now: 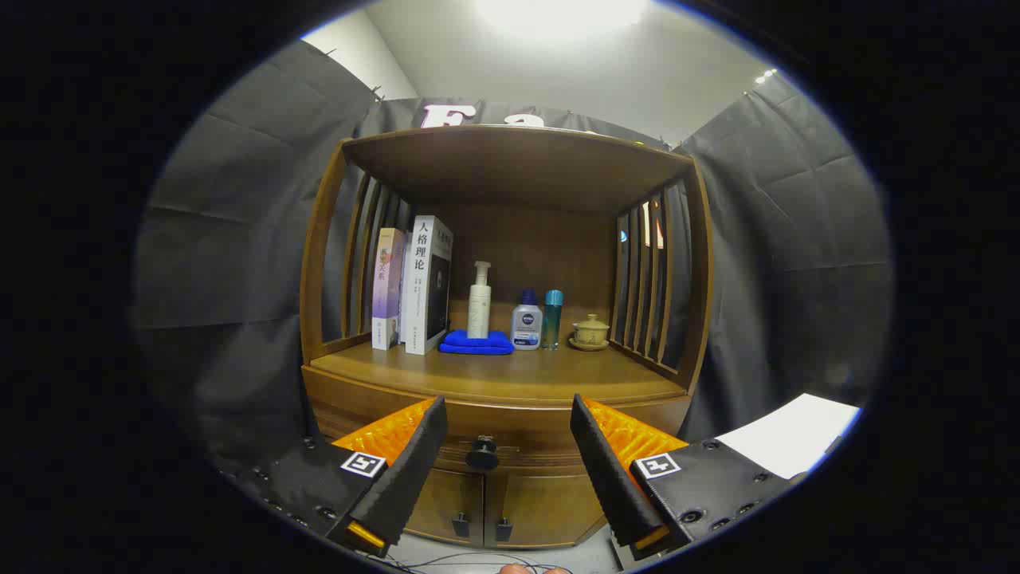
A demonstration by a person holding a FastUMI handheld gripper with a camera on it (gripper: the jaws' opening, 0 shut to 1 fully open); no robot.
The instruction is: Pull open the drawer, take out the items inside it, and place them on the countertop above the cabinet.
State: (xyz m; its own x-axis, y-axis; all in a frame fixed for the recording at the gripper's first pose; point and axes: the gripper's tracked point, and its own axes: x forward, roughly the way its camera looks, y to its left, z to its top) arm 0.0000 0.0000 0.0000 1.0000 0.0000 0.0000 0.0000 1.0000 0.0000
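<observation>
the gripper (504,414) faces a wooden cabinet (502,414), fingers spread wide and holding nothing, with the drawer's dark round knob (482,453) between them and just ahead. the drawer (510,446) looks fully closed, so the task appears barely begun: pulling it open, lifting out its unseen contents and setting them on the countertop (494,375) all remain. books (414,287), a pump bottle (480,301), a folded blue cloth (476,343) and a lidded teacup (590,330) already stand there.
</observation>
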